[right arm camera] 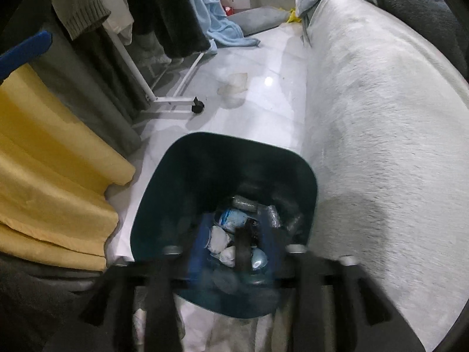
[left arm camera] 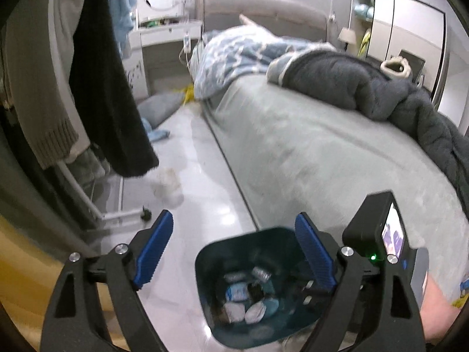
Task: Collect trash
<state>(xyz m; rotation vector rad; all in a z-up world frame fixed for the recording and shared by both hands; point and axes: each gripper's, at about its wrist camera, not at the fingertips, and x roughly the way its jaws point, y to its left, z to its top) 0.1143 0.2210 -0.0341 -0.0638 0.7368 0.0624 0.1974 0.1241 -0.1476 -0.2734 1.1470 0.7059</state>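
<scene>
A dark teal trash bin [left arm camera: 211, 252] [right arm camera: 181, 158] stands on the pale floor beside the bed. It holds several crumpled white and blue wrappers [left arm camera: 239, 292] [right arm camera: 233, 218]. My left gripper [left arm camera: 234, 252] is open and empty, its blue pads spread above the bin. My right gripper [right arm camera: 239, 243] hangs over the bin's mouth, motion-blurred, with a dark strip-like item [right arm camera: 243, 249] between its blue fingers; its body also shows in the left wrist view [left arm camera: 378, 234]. A crumpled clear plastic wrapper [left arm camera: 167, 184] [right arm camera: 234, 86] lies on the floor further ahead.
A bed with a grey cover [left arm camera: 322, 152] [right arm camera: 381, 117] runs along the right. A white clothes rack [right arm camera: 176, 99] with hanging garments and a yellow curtain [right arm camera: 44, 170] stand on the left. A grey cushion [left arm camera: 159, 107] and blue cloth [right arm camera: 225, 32] lie on the far floor.
</scene>
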